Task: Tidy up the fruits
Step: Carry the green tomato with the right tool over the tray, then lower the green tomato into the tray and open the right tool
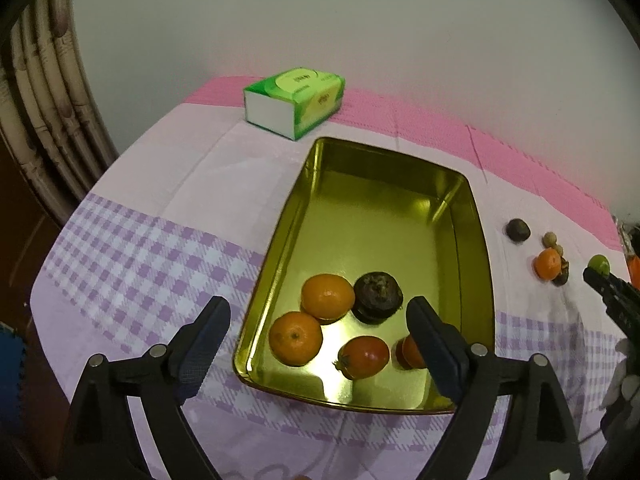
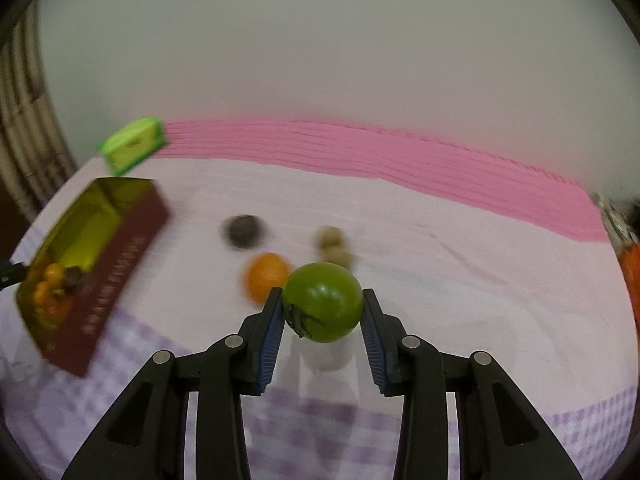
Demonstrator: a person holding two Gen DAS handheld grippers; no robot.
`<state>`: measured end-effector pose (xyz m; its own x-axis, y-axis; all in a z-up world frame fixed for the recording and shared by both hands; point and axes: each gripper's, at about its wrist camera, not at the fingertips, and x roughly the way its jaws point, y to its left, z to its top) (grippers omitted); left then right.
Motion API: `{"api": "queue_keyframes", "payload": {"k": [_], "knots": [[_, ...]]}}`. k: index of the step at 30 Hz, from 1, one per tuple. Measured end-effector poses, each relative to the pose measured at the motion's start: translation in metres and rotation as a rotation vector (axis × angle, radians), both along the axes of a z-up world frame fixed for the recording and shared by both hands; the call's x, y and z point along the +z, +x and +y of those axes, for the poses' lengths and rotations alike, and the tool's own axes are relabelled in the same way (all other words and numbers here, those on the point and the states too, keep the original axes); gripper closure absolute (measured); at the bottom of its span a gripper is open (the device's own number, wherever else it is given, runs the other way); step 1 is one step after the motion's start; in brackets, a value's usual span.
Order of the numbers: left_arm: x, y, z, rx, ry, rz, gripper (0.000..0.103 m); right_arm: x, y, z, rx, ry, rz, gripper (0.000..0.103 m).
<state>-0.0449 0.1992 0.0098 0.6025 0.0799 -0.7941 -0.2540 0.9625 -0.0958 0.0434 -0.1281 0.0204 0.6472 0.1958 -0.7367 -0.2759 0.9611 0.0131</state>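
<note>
Gold tray (image 1: 476,216) far half bare | L tool (image 1: 316,312) released (over fruit) | R tool (image 2: 322,300) grasping green tomato (image 2: 322,300)

A plain pale grey-white wall (image 1: 360,20) stands behind the counter (image 1: 208,168), which is covered with a cloth in pale lilac with violet checks and a pink band (image 1: 440,124) along the far edge. At the left hangs a beige curtain in folds with a brown pattern (image 1: 48,112). The light is soft and even.
</note>
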Motion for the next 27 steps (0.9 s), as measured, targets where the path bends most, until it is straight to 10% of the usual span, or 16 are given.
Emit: {"api": "queue_keyframes", "payload": {"k": [14, 27], "knots": [[0.012, -0.018, 0.037, 0.148, -0.049, -0.02, 0.007, 0.021, -0.036, 0.139, 0.33, 0.088, 0.02, 0.064], [0.01, -0.042, 0.071, 0.263, -0.076, 0.018, 0.007, -0.021, -0.032, 0.219, 0.469, 0.055, 0.125, 0.064]]}}
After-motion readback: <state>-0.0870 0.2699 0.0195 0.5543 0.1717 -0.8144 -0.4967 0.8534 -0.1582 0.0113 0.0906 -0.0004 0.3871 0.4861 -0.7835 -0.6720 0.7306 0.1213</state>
